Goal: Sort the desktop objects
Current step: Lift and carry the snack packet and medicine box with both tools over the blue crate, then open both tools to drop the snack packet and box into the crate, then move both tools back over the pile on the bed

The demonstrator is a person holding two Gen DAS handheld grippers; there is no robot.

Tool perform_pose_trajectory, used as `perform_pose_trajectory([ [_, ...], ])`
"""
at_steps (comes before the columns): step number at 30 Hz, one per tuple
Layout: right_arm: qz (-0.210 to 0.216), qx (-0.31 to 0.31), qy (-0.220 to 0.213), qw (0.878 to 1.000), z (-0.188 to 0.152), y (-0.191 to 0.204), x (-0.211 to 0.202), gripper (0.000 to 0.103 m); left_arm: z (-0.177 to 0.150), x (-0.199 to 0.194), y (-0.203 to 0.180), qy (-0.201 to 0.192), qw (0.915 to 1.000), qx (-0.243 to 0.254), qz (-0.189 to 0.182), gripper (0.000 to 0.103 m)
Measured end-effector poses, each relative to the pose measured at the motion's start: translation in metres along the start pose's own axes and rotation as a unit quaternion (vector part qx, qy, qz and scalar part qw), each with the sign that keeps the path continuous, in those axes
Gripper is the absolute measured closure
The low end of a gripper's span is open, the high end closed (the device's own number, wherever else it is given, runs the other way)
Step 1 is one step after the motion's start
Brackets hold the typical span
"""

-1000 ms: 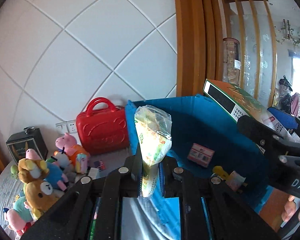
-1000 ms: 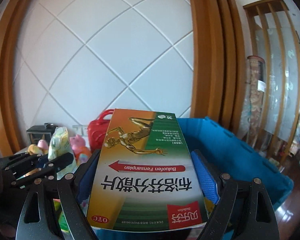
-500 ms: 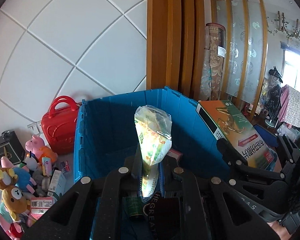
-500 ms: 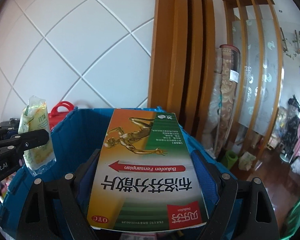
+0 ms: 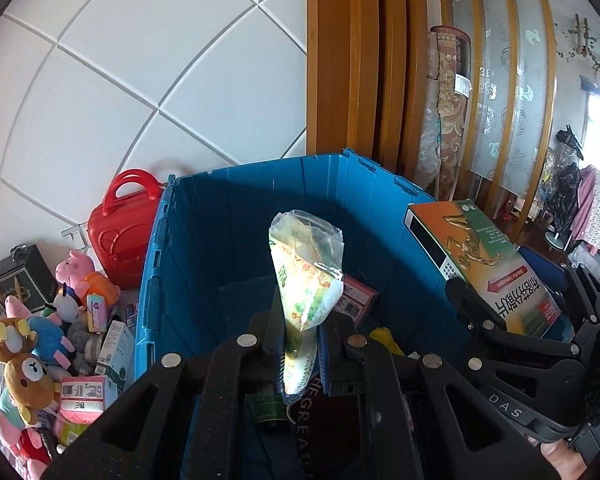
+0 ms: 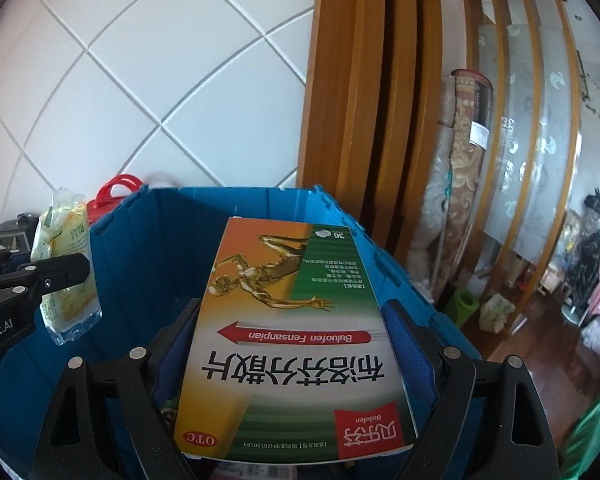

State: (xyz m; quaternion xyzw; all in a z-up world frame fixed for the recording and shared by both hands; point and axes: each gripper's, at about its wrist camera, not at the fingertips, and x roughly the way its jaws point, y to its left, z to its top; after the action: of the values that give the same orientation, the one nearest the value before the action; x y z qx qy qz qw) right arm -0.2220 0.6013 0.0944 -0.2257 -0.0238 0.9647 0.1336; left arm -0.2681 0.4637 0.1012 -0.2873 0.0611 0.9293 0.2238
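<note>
Inspecting both grippers: we find each one loaded and held over the blue crate [image 5: 188, 280].
Left gripper [image 5: 300, 344]: we see its jaws pressed together on the lower end of a clear snack packet [image 5: 306, 272], which stands upright above the fingers.
Snack packet position: we place it over the middle of the crate's interior; from the right wrist view the same packet [image 6: 68, 256] hangs near the crate's left wall.
Right gripper [image 6: 296, 344]: we see its jaws set wide and clamped on the two long sides of a medicine box [image 6: 296, 340], orange and green, lying flat with its printed face up.
Medicine box position: we note it [image 5: 488, 268] over the crate's right rim in the left wrist view, tilted slightly downward.
Crate contents: we observe a pink carton [image 5: 354, 300] and a yellow item [image 5: 384, 338] on the floor of the crate; other items below are partly hidden.
Surroundings: we record a red case [image 5: 122, 232] just behind the crate's left corner, and plush toys [image 5: 32, 344] with small boxes piled on the table to its left.
</note>
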Motion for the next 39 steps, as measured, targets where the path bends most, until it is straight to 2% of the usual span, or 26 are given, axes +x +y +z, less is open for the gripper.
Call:
perform_pose_trajectory([
  [6,0.004,-0.004,0.005,1.000,0.000,0.000,0.000,0.014,-0.004,-0.002,0.001,0.001,0.9999,0.006,0.008,0.089],
  [7,0.003,-0.004,0.003,1.000,0.000,0.000,-0.002,0.010,-0.005,-0.003,0.001,0.002,0.9999,0.008,0.013,0.084],
  [9,0.001,-0.003,-0.001,1.000,0.001,-0.001,-0.006,0.002,-0.007,-0.005,0.001,0.000,0.9997,0.010,0.021,0.066],
  [10,-0.001,-0.003,-0.003,1.000,0.001,-0.001,-0.008,0.000,-0.007,-0.007,0.002,-0.004,0.9997,0.009,0.024,0.050],
  [11,-0.003,-0.003,-0.005,1.000,0.001,-0.002,-0.011,0.000,-0.008,-0.009,0.003,-0.010,0.9995,0.008,0.027,0.039],
  [12,-0.005,-0.003,-0.006,1.000,0.002,-0.002,-0.013,0.000,-0.010,-0.012,0.005,-0.016,0.9994,0.008,0.030,0.037],
  [15,-0.007,0.000,-0.007,1.000,0.003,-0.001,-0.019,0.000,-0.012,-0.019,0.010,-0.026,0.9990,0.008,0.034,0.036],
  [17,-0.005,-0.001,-0.009,1.000,0.003,0.001,-0.024,0.000,-0.014,-0.025,0.015,-0.035,0.9988,0.002,0.033,0.029],
  [24,0.003,-0.002,-0.042,0.999,0.009,0.015,-0.047,0.000,-0.022,-0.054,0.038,-0.079,0.9960,-0.015,0.041,0.024],
  [29,0.036,0.003,-0.078,0.996,0.015,0.038,-0.065,0.000,-0.037,-0.080,0.067,-0.117,0.9901,-0.038,0.067,0.024],
  [39,0.123,-0.020,-0.126,0.984,0.029,0.125,-0.085,0.000,-0.071,-0.122,0.165,-0.136,0.9775,-0.108,0.120,0.024],
])
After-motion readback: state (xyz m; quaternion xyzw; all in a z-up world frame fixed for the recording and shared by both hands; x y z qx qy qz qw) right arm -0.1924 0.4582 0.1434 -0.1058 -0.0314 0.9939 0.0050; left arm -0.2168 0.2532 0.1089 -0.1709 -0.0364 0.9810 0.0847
